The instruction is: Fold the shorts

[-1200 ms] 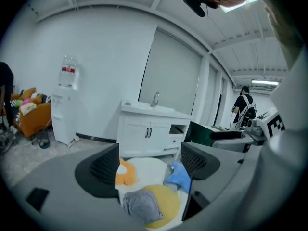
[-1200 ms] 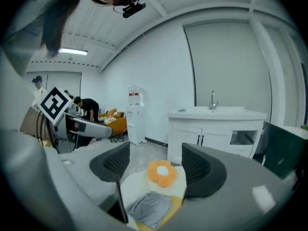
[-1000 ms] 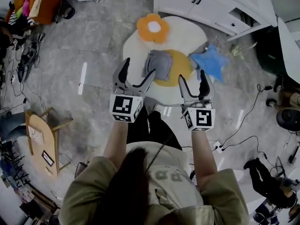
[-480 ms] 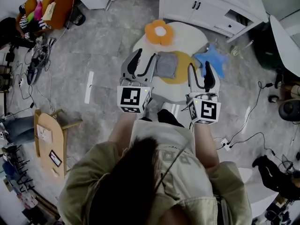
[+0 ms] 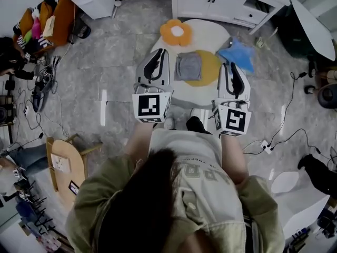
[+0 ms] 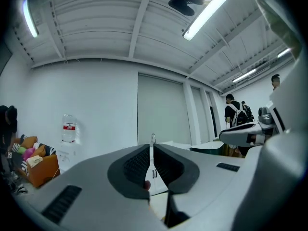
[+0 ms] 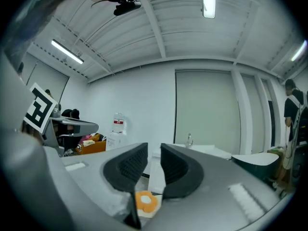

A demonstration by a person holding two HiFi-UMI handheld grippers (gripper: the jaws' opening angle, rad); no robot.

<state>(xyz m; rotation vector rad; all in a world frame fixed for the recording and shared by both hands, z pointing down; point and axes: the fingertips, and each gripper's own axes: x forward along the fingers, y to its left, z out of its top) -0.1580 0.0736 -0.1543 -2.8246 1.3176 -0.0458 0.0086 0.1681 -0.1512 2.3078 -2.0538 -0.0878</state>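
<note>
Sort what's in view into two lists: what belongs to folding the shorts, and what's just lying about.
For the job: folded grey fabric shorts; round white-and-yellow rug under them; left gripper and right gripper, whose jaws have just been closing with nothing between them.

Lying about: orange flower-shaped cushion; blue star-shaped cushion; white cabinet.

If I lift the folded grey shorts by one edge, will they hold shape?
Probably not: the grey shorts lie as a soft, rumpled cloth square, so a one-edge lift would likely let the layers fall open. They look thin and light. Pushed, they may bunch rather than slide on the yellow mat.
</note>
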